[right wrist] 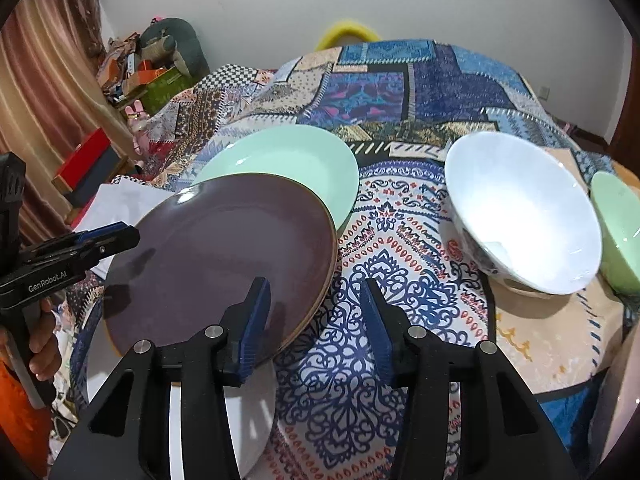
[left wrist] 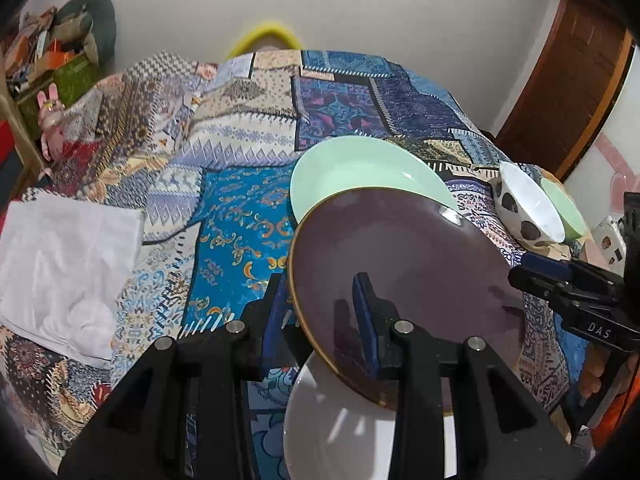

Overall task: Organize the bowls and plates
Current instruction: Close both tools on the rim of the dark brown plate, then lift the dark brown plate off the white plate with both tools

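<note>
My left gripper is shut on the near rim of a purple plate and holds it tilted above a white plate. A mint green plate lies on the cloth behind it. In the right wrist view the purple plate is held by the left gripper at its left rim. My right gripper is open, its left finger over the purple plate's near edge, gripping nothing. The white plate lies under it, the green plate behind. A white bowl and a green bowl stand at right.
A patchwork cloth covers the round table. A folded white cloth lies at the left. Boxes and toys crowd a shelf by the wall at far left. A wooden door is at the right.
</note>
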Tool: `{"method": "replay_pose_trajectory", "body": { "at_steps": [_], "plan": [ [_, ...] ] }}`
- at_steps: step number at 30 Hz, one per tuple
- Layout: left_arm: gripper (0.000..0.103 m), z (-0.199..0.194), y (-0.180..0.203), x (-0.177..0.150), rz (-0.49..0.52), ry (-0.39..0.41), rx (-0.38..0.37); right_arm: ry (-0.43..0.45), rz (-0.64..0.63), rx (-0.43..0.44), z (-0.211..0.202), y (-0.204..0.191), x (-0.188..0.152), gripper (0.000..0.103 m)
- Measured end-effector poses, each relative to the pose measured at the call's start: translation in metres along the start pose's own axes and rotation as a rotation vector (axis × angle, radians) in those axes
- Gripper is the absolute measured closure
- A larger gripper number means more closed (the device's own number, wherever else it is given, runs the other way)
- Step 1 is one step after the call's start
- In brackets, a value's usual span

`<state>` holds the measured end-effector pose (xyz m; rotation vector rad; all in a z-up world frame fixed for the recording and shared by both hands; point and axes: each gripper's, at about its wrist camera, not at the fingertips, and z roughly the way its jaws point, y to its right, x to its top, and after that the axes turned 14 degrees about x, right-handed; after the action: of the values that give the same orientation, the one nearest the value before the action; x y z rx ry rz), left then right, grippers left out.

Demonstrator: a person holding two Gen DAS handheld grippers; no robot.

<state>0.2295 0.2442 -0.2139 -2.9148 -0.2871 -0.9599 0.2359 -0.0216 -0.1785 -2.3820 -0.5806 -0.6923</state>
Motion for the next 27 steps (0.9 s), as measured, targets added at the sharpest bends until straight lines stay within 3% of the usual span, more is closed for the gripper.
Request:
{"method": "replay_pose_trajectory", "body": {
  "at_steps": [12, 27],
  "plan": [
    [0.075, 0.022, 0.000, 0.001, -0.011, -0.078, -0.036, -0.054, 0.059, 0.077, 0.018, 0.006, 0.005, 0.079],
    [0.076, 0.016, 0.003, -0.004, -0.001, -0.038, -0.032, -0.027, 0.036, 0.074, 0.014, 0.007, 0.005, 0.081]
  ]
}}
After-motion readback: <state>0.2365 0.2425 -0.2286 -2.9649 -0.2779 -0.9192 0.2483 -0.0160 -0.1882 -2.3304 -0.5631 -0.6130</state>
